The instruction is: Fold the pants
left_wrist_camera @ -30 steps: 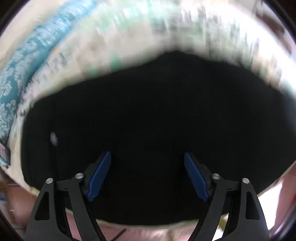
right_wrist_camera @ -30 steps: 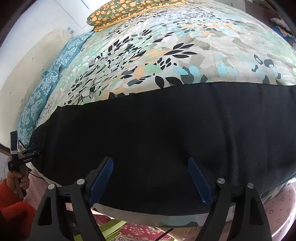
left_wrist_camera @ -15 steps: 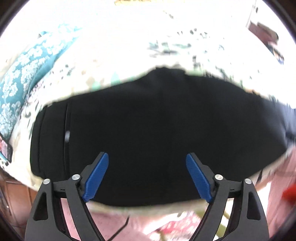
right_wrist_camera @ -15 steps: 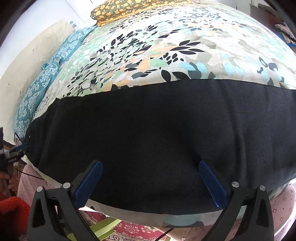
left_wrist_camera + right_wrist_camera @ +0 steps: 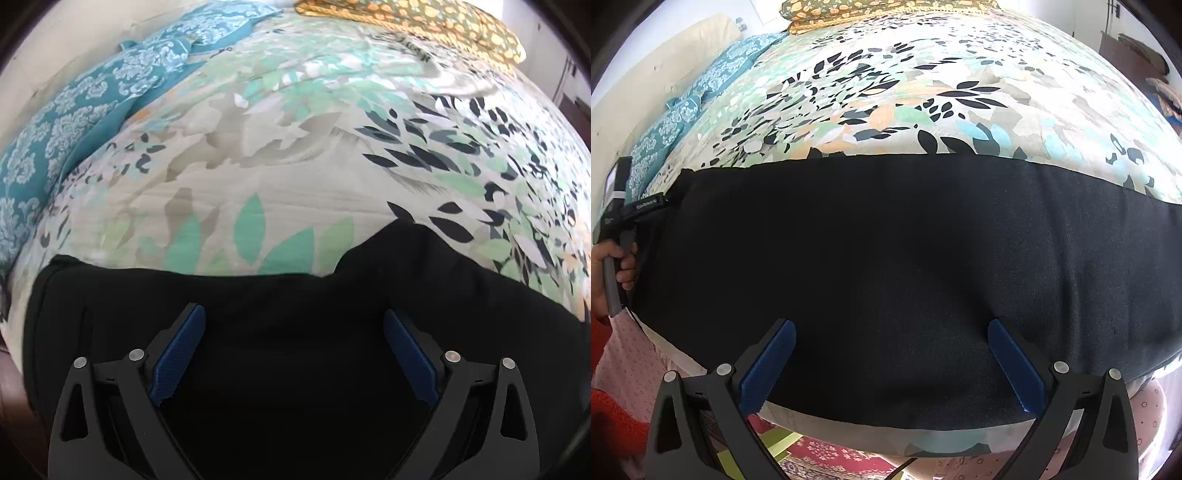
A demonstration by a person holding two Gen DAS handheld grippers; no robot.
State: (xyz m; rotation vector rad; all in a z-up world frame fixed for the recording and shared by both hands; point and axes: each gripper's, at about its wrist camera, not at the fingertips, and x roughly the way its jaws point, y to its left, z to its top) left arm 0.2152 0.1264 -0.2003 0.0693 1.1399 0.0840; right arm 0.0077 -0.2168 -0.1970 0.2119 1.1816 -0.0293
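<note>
Black pants (image 5: 886, 258) lie flat across the near edge of a bed, stretched left to right. In the left wrist view the pants (image 5: 295, 332) fill the lower half, with a raised bump in their far edge. My left gripper (image 5: 293, 350) is open and empty, low over the black cloth. My right gripper (image 5: 892, 365) is open and empty above the pants' near edge. The left gripper (image 5: 620, 218) also shows at the far left of the right wrist view, held by a hand at the pants' left end.
The bed has a leaf-patterned cover (image 5: 923, 92). Teal patterned pillows (image 5: 74, 122) lie along the left side. An orange-flowered pillow (image 5: 879, 9) lies at the head. A red patterned rug (image 5: 831, 454) shows on the floor below the bed edge.
The left gripper's view has tilted up and pulled back, so more of the bed cover shows beyond the pants. The right gripper has moved slightly closer to the pants. Both stayed open.
</note>
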